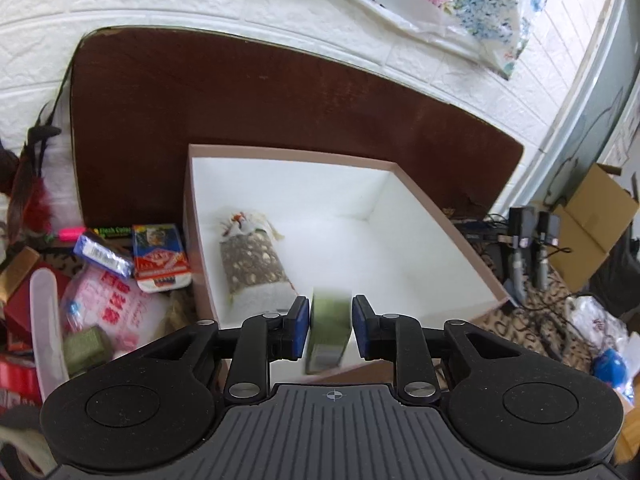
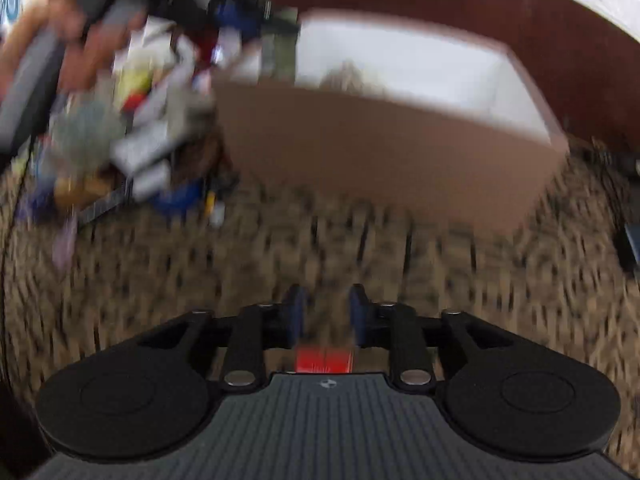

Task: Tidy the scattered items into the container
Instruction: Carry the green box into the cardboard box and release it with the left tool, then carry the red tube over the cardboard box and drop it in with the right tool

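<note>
The green box (image 1: 329,328) sits upright between the blue pads of the left gripper (image 1: 330,326), just above the near wall of the container (image 1: 448,236), at about 6 o'clock of its white interior. The box is blurred, and a sliver of gap seems to show beside each pad, so the jaws look slightly apart around it and I cannot tell whether they still clamp it or have let it go. Inside the container, at 9 o'clock, a patterned pouch (image 1: 250,254) already lies on the floor. Outside, past the container's 9 o'clock wall, the remaining clutter waits: a red-and-white packet (image 1: 160,258), a blue wrapper (image 1: 102,254), a pink bag (image 1: 116,300) and another green box (image 1: 86,346). The main risk, as I judge it, is that the box is so close to the near wall that it could catch the rim and tip outward onto the tabletop, or land on its edge and topple against the pouch. The left gripper points forward and down over the near rim. In the right wrist view, heavily motion-blurred, the right gripper (image 2: 325,312) hangs low over the patterned tabletop (image 2: 500,280), short of the container (image 2: 380,152); its jaws stand apart with something red (image 2: 324,360) low between them, but whether they grip it I cannot tell.
</note>
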`<action>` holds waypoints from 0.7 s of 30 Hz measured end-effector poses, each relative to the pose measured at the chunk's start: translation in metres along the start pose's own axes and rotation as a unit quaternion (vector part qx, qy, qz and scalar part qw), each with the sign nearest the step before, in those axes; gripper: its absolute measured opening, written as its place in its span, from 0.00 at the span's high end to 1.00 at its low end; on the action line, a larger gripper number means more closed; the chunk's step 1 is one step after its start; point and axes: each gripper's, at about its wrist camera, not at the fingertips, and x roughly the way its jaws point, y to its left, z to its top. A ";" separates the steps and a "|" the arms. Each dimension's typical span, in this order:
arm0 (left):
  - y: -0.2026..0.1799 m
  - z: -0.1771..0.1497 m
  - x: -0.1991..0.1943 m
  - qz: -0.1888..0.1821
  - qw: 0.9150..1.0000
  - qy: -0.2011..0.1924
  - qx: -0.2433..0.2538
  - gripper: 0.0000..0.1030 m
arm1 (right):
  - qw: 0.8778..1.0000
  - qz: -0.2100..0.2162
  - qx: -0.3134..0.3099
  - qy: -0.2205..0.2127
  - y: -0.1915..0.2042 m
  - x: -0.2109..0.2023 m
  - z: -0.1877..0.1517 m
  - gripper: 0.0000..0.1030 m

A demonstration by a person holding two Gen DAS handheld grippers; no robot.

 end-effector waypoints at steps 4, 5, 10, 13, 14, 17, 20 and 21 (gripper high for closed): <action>-0.009 -0.010 -0.010 0.005 1.000 0.002 0.016 0.71 | 0.999 0.005 0.020 0.040 0.005 0.000 -0.028 0.66; -0.011 -0.012 -0.012 0.007 1.000 0.003 0.018 0.71 | 0.999 0.007 0.021 0.048 0.006 0.001 -0.031 0.65; -0.011 -0.022 -0.023 0.015 1.000 0.002 0.017 0.64 | 0.998 -0.010 0.008 0.061 0.014 0.007 -0.044 0.60; -0.011 -0.026 -0.027 0.019 1.000 0.001 0.015 0.60 | 0.998 -0.009 0.007 0.058 0.014 0.010 -0.046 0.61; -0.011 -0.027 -0.029 0.020 1.000 0.001 0.014 0.58 | 0.998 -0.008 0.005 0.057 0.015 0.010 -0.046 0.66; -0.012 -0.030 -0.032 0.027 1.000 -0.003 0.015 0.51 | 0.999 -0.008 -0.005 0.054 0.020 0.011 -0.045 0.93; -0.013 -0.031 -0.035 0.030 0.999 -0.002 0.019 0.49 | 0.999 -0.011 -0.009 0.048 0.022 0.010 -0.045 0.94; -0.013 -0.031 -0.036 0.030 0.999 -0.002 0.020 0.49 | 0.999 -0.010 -0.007 0.046 0.022 0.010 -0.044 0.94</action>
